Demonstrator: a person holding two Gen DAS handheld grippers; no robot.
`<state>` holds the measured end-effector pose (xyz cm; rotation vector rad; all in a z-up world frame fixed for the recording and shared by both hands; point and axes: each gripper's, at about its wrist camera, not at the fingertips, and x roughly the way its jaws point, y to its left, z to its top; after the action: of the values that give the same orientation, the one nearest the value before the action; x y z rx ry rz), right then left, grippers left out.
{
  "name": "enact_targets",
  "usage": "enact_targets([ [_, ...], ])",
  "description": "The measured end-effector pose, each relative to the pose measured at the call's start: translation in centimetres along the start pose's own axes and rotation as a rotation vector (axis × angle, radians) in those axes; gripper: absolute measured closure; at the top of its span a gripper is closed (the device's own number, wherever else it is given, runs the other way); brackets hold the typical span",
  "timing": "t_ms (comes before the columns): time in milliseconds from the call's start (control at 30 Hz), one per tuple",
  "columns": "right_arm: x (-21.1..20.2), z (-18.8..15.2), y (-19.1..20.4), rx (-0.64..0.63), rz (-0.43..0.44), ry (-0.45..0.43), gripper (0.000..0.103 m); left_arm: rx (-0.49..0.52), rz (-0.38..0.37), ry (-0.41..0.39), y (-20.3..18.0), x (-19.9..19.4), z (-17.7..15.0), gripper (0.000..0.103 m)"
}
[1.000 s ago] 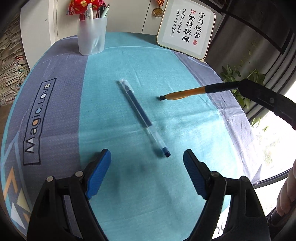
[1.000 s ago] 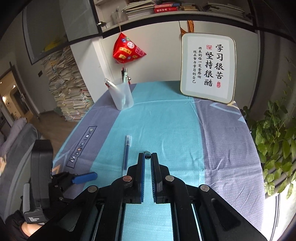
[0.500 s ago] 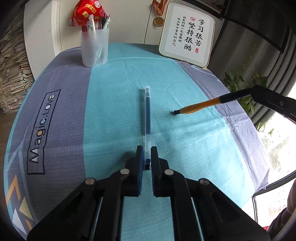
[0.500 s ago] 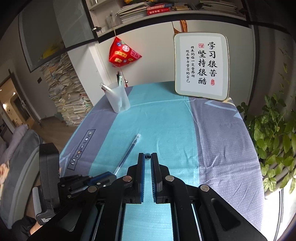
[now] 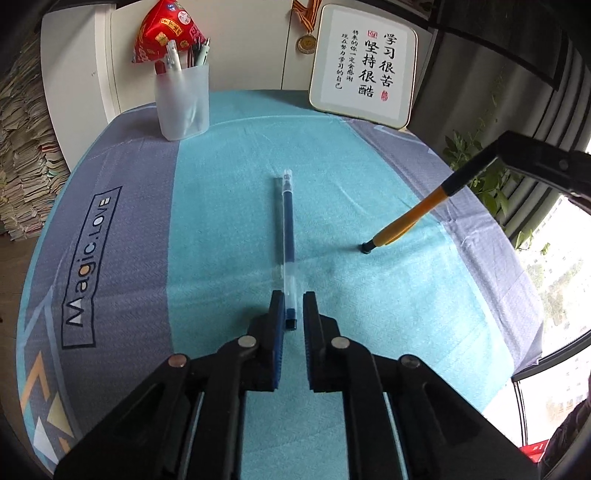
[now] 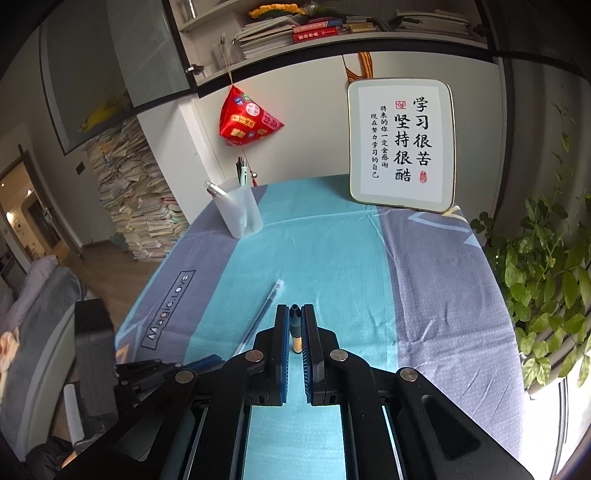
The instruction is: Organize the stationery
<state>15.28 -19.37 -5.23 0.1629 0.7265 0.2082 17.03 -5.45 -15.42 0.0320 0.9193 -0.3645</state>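
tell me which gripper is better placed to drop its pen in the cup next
Left, probably. The frosted cup stands far left on the table, on the left gripper's side, which grips the blue pen. The right gripper, holding the orange pen, must cross over.

- A home study; a shelf of books (image 6: pixel 332 27) runs across the top of the frame
- Stacked papers (image 6: pixel 136 195) pile at left by a doorway; a sofa (image 6: pixel 33 306) sits lower left
- A framed calligraphy plaque (image 6: pixel 400 144) stands upper right; a houseplant (image 6: pixel 546 280) fills the right edge
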Motion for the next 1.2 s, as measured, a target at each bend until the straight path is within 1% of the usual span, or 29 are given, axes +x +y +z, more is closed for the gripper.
enact_targets([
  [33, 0.0, 0.0, 0.0, -0.001, -0.001, 0.001, 0.096, 0.004, 0.007, -0.002, -0.1, 0.5, 0.0, 0.086],
  [67, -0.1, -0.1, 0.0, -0.001, -0.001, 0.001, 0.096, 0.012, 0.015, -0.025, -0.2, 0.5, 0.1, 0.081],
  [133, -0.1, -0.1, 0.0, 0.002, 0.0, -0.001, 0.096, 0.019, 0.009, -0.033, -0.3, 0.8, 0.3, 0.083],
  [167, -0.2, -0.1, -0.1, 0.005, 0.002, -0.003, 0.096, 0.024, 0.02, -0.04, -0.2, 0.9, 0.4, 0.099],
  [300, -0.3, 0.0, -0.5, 0.02, 0.008, -0.006, 0.096, 0.011, -0.014, -0.028, 0.7, 0.6, 0.8, 0.098],
  [467, -0.7, 0.4, -0.4, 0.014, 0.008, -0.019, 0.096, -0.02, -0.035, -0.073, 2.6, -2.0, 1.8, 0.098],
  [533, -0.9, 0.7, -0.1, 0.011, 0.011, -0.028, 0.096, -0.023, -0.027, -0.096, 3.4, -3.1, 2.5, 0.098],
  [600, -1.0, 1.0, 0.2, 0.004, 0.013, -0.036, 0.099, -0.022, -0.025, -0.113, 4.0, -4.3, 3.0, 0.098],
  [833, -1.1, 2.3, 1.8, -0.031, 0.015, -0.055, 0.099, -0.025, -0.019, -0.17, 5.8, -7.6, 4.5, 0.098],
  [933, -0.9, 2.2, 1.4, -0.025, 0.006, -0.062, 0.099, -0.013, -0.014, -0.163, 5.9, -7.7, 4.1, 0.097],
  [1000, -0.9, 1.8, -0.4, 0.044, 0.03, -0.063, 0.099, -0.001, -0.022, -0.138, 5.8, -7.1, 3.4, 0.097],
  [1033, -0.5, 1.5, -1.7, 0.091, 0.022, -0.033, 0.099, 0.008, -0.026, -0.125, 5.6, -6.7, 3.1, 0.097],
  [1067, 0.2, 1.2, -3.0, 0.131, 0.008, 0.015, 0.099, 0.018, -0.027, -0.114, 5.5, -6.4, 2.9, 0.097],
  [1167, 3.0, 0.4, -6.7, 0.236, -0.057, 0.128, 0.099, 0.025, -0.043, -0.098, 5.0, -5.6, 2.6, 0.097],
  [1200, 4.0, 0.4, -7.7, 0.264, -0.054, 0.154, 0.099, 0.02, -0.056, -0.093, 4.9, -5.5, 2.5, 0.097],
])
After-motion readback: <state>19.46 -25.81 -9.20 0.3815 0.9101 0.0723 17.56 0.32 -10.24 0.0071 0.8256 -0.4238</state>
